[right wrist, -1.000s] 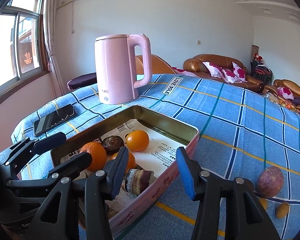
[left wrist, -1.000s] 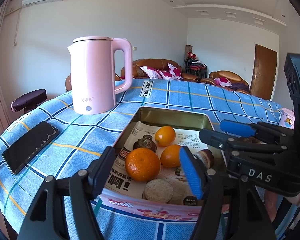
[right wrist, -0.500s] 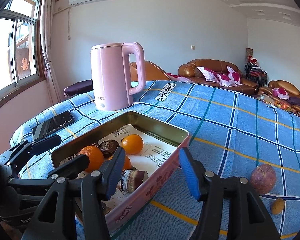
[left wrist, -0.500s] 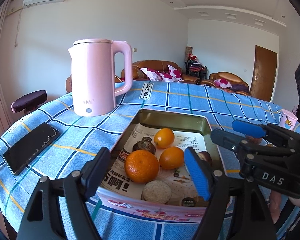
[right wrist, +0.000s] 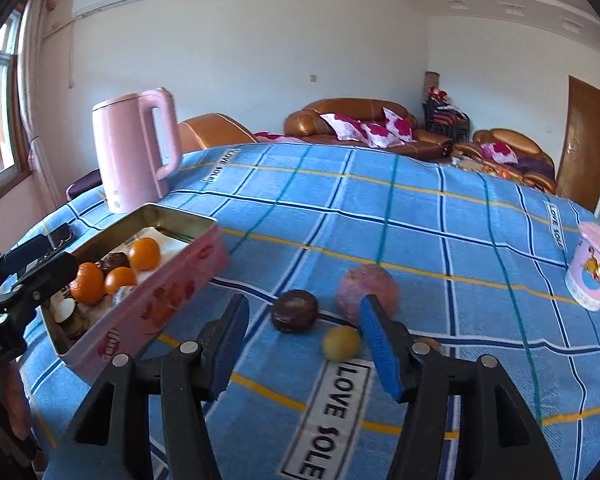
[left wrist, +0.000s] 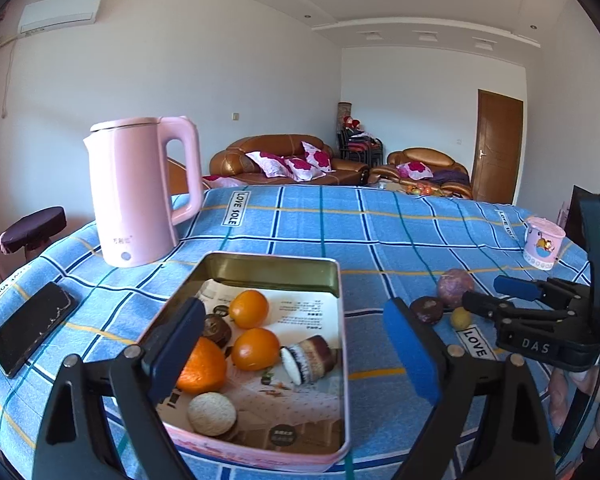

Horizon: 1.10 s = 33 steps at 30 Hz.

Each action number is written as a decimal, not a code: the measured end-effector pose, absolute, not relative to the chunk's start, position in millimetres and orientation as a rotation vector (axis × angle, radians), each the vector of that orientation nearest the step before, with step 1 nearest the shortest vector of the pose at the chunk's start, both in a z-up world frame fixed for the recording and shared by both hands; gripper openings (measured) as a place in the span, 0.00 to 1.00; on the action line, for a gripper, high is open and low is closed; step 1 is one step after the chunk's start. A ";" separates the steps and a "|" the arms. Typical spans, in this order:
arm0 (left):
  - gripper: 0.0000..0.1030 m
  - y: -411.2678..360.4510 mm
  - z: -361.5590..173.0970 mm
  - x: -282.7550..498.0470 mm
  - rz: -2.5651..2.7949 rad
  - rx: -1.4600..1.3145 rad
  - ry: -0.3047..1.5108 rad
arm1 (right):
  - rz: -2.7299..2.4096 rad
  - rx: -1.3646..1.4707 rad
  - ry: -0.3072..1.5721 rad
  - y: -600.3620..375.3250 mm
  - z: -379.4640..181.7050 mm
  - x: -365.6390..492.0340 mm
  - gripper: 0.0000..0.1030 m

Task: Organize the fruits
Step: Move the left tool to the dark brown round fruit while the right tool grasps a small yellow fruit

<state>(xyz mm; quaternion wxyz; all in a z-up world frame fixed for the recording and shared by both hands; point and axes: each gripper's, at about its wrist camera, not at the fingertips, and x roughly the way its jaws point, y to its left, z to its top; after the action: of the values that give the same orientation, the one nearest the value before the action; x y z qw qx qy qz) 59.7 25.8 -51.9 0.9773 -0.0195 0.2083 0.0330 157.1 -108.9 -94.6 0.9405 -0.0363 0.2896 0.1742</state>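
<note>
While both gape wide and empty, the right claw (right wrist: 304, 344) frames a small yellow fruit (right wrist: 341, 342).

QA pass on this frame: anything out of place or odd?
Three fruits lie loose on the tablecloth outside the tin: a dark round one, a purple one and a small yellow one. Both hand-held grippers are open, holding nothing.

Left black claw with blue pads (left wrist: 296, 344) spread wide and empty, right black blue-padded claw (right wrist: 304, 344) likewise gaping, empty
</note>
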 end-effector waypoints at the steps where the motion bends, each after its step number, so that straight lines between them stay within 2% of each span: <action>1: 0.91 21.3 -50.0 62.1 0.057 -0.031 0.416 | 0.345 -0.084 0.604 -110.2 -95.7 159.7 0.58; 5: 0.92 11.3 -44.5 73.9 0.040 -0.019 0.416 | 0.361 -0.103 0.661 -108.4 -103.5 169.1 0.56; 10: 0.92 3.3 -42.4 85.2 0.032 0.004 0.419 | 0.367 -0.144 0.713 -101.5 -111.4 173.8 0.42; 17: 0.93 -6.2 -46.1 94.7 0.013 0.018 0.446 | 0.370 -0.133 0.797 -101.6 -122.0 190.1 0.38; 20: 0.93 -9.8 -46.2 97.3 0.007 0.027 0.452 | 0.360 -0.141 0.805 -102.0 -123.3 193.8 0.26; 33: 0.93 -21.4 -46.0 109.5 -0.001 0.044 0.470 | 0.369 -0.124 0.862 -102.8 -129.0 200.5 0.27</action>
<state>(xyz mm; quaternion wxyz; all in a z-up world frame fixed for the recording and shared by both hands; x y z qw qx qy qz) 109.5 -21.4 -46.0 0.9722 0.0217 0.2330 -0.0006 200.5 -102.8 -129.0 0.8903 -0.0599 0.4152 0.1775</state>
